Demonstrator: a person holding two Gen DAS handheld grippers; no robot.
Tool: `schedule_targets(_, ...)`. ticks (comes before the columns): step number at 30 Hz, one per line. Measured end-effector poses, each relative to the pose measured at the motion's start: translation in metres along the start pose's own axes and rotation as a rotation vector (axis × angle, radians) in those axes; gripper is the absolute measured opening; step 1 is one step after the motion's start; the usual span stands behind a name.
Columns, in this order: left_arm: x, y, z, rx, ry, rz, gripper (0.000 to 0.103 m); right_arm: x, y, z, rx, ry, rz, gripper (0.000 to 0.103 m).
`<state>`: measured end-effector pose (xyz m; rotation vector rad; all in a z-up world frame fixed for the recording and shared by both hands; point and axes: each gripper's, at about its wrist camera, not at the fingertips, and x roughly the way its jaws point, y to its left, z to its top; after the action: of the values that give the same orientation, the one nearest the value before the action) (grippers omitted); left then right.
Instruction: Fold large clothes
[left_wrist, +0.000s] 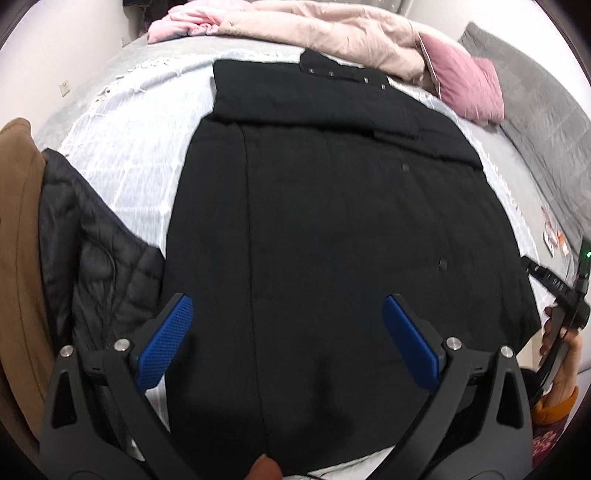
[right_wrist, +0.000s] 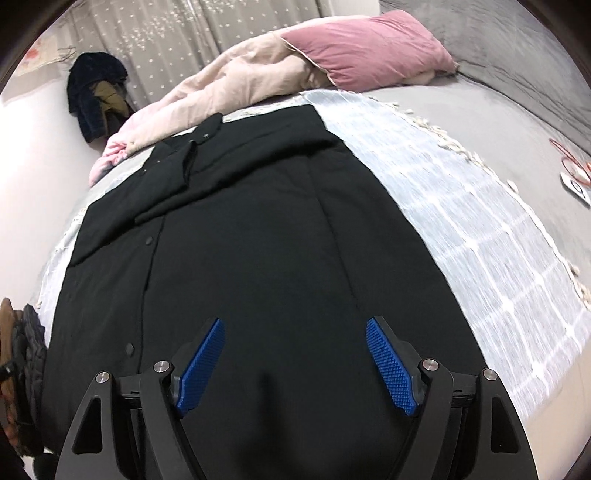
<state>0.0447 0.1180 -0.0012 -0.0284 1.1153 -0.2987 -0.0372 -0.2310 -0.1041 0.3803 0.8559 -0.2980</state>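
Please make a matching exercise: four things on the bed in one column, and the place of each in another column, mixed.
1. large black coat
2. dark pink pillow
3. black quilted puffer jacket
4. brown garment

a. far end of the bed
b. outermost at the left edge
c. spread flat in the middle
d. between the brown garment and the coat

Pairs: 1-c, 2-a, 3-d, 4-b

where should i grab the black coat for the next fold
Probably at the near hem corners of the black coat, one gripper at each, coming from the near edge of the bed. The coat lies flat with its sleeves already folded in, and both sets of jaws stand open above that hem.
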Motion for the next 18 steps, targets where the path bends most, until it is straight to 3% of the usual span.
schedule_targets(6,0.014,0.000,-0.017,0.010,0.074,0.030,0.102,-0.018,-0.030,-0.009,0.054,0.003,-0.040,0.080)
schedule_targets(13,0.038,-0.004,-0.037,0.021,0.164,-0.003,0.102,-0.022,-0.080,-0.019,0.155,0.053,-0.096,0.080)
schedule_targets(18,0.057,-0.010,-0.052,0.048,0.206,0.061,0.102,-0.013,-0.105,-0.027,0.210,0.133,-0.081,0.080)
